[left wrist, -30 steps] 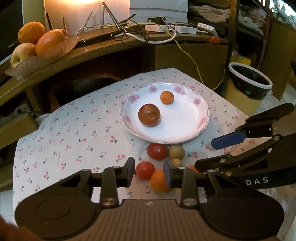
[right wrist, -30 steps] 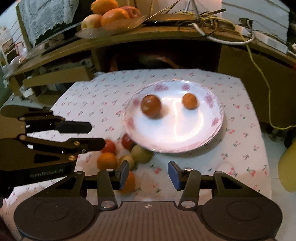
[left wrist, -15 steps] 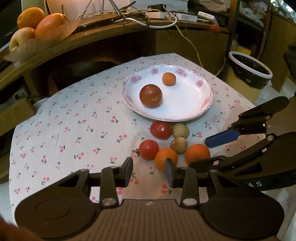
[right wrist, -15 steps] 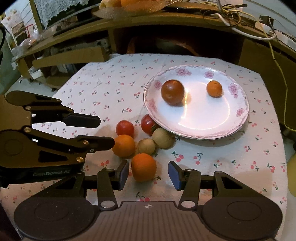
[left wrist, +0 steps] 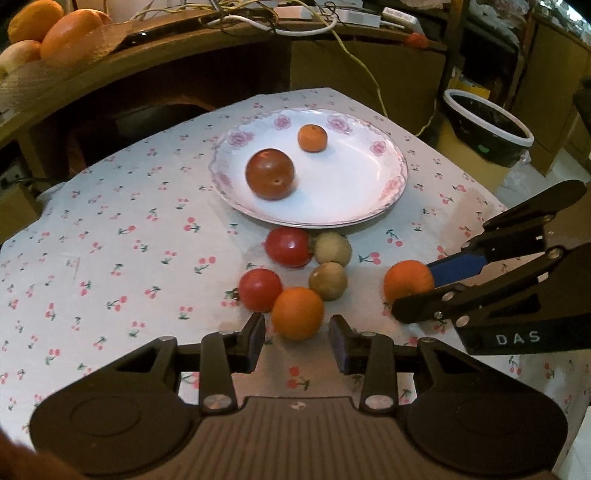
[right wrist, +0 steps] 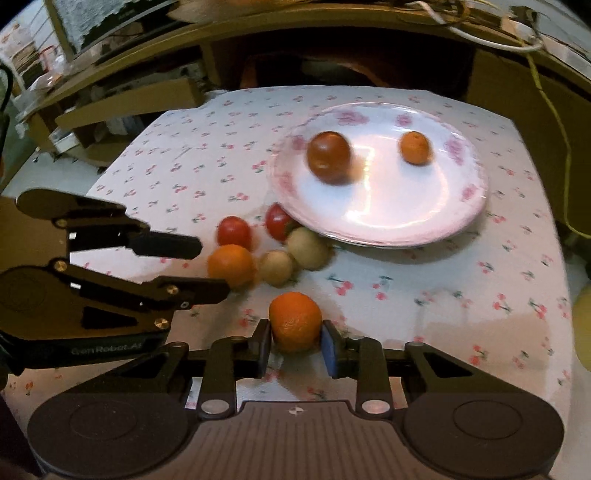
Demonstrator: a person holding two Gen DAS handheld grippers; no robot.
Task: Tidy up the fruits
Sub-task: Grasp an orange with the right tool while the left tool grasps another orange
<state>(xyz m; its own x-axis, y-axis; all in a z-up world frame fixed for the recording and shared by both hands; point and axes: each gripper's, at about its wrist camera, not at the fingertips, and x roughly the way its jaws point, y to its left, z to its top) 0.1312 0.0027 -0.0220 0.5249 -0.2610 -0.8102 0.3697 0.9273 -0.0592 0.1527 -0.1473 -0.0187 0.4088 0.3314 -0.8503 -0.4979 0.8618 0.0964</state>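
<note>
Oranges lay loose on the cherry-print tablecloth point(left wrist: 110, 258) in front of the flowered plate point(left wrist: 369, 206): one orange point(right wrist: 294, 322) sat between the right gripper point(right wrist: 294, 347) fingers, whose pads touched or nearly touched its sides, though a firm grip could not be told. A second orange point(left wrist: 297, 313) lay just ahead of the left gripper point(left wrist: 297, 341), whose jaws stood wide apart and held nothing. Crowded between that orange and the plate were two red tomatoes point(left wrist: 260, 289), one point(left wrist: 289, 246) at the plate's rim, and two pale green-brown fruits point(left wrist: 328, 280). On the plate rested a dark red tomato point(left wrist: 270, 173) and a small mandarin point(left wrist: 312, 137). Only the left wrist view showed a fruit tray point(left wrist: 48, 33) on the shelf behind the plate and a lined bin point(left wrist: 487, 129) to the plate's right. That view read "DAS" on the right gripper's side; the right wrist view read what looked like "GenRobot.AI" on the left one.
</note>
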